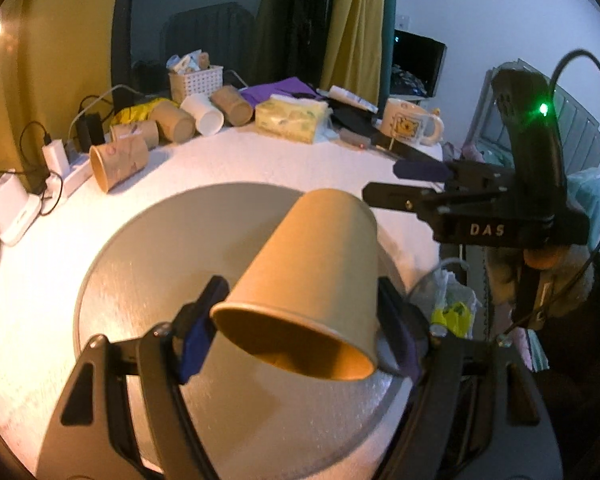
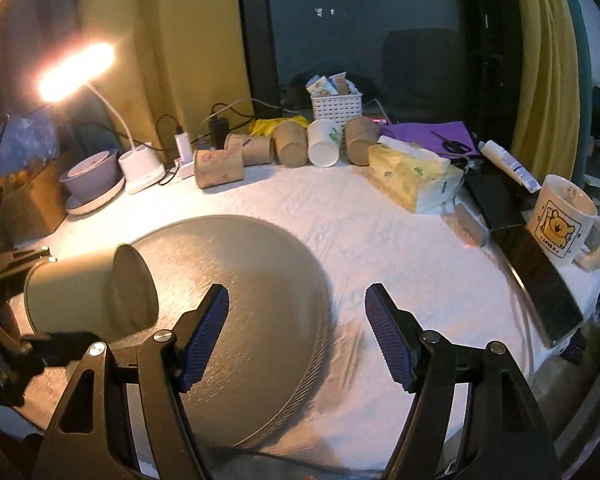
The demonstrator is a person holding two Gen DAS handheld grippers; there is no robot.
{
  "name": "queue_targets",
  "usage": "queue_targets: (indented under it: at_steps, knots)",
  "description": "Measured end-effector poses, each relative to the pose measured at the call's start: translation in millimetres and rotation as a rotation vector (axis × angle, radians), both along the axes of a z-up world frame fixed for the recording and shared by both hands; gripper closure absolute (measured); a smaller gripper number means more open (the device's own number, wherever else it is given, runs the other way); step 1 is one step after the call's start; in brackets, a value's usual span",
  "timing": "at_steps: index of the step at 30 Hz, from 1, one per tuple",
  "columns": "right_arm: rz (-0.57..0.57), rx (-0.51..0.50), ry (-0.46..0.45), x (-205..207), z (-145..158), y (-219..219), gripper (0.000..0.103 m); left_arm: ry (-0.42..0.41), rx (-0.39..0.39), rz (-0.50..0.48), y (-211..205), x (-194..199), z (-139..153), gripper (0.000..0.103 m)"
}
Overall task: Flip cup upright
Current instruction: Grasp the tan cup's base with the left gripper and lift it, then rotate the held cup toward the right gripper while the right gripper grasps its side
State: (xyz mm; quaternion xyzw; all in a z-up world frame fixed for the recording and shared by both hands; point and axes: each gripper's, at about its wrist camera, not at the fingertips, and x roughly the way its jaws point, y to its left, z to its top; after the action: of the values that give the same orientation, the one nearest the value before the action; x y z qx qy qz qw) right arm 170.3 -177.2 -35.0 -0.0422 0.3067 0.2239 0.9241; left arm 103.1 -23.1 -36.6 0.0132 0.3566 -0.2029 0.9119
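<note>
My left gripper [image 1: 300, 320] is shut on a plain brown paper cup [image 1: 312, 272]. The cup is held tilted above the round grey mat [image 1: 148, 264], its open mouth toward the camera and its base pointing away and up. In the right wrist view the same cup [image 2: 96, 292] shows at the far left, base toward the camera, held over the mat [image 2: 252, 280]. My right gripper [image 2: 296, 332] is open and empty above the mat's right edge. It also shows in the left wrist view [image 1: 384, 184], to the right of the cup.
Several paper cups [image 2: 288, 146] lie on their sides along the back of the white table [image 2: 380, 240]. A tissue pack [image 2: 416, 178], a bear mug [image 2: 564, 220], a phone [image 2: 540, 276], a white basket [image 2: 336, 106] and a lit desk lamp [image 2: 76, 72] stand around.
</note>
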Motion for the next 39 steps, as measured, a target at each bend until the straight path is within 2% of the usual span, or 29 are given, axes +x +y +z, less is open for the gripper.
queue_targets:
  at_steps: [4, 7, 14, 30, 32, 34, 35, 39]
  knots:
    - [0.016, -0.009, 0.009, -10.4, -4.6, 6.0, 0.029, 0.001, 0.002, 0.006, -0.2, -9.8, -11.5, 0.028]
    - [0.028, -0.028, 0.014, -15.0, -6.8, 9.9, 0.029, -0.010, -0.024, 0.010, 2.0, -13.7, -13.9, 0.028]
    - [0.021, -0.034, 0.010, -16.5, -5.0, 11.4, 0.029, -0.038, 0.004, 0.023, 0.8, -13.6, -17.8, 0.028]
    - [0.032, -0.044, 0.028, -7.3, -11.2, 17.7, 0.029, 0.009, 0.042, 0.000, -2.1, -3.7, -33.0, 0.026]
    - [0.037, -0.045, 0.035, -6.1, -13.8, 20.2, 0.029, 0.007, 0.051, 0.003, -2.4, -4.5, -33.6, 0.025]
    - [0.052, -0.048, 0.045, -5.7, -16.6, 23.4, 0.029, 0.014, 0.050, 0.005, -0.9, -4.2, -34.7, 0.016]
    - [0.060, -0.051, 0.053, -5.6, -18.6, 25.6, 0.029, 0.017, 0.050, 0.009, 0.0, -4.2, -35.2, 0.014]
    - [0.083, -0.065, 0.079, -7.3, -26.9, 33.5, 0.029, 0.016, 0.059, 0.023, 5.1, -8.7, -31.9, 0.014]
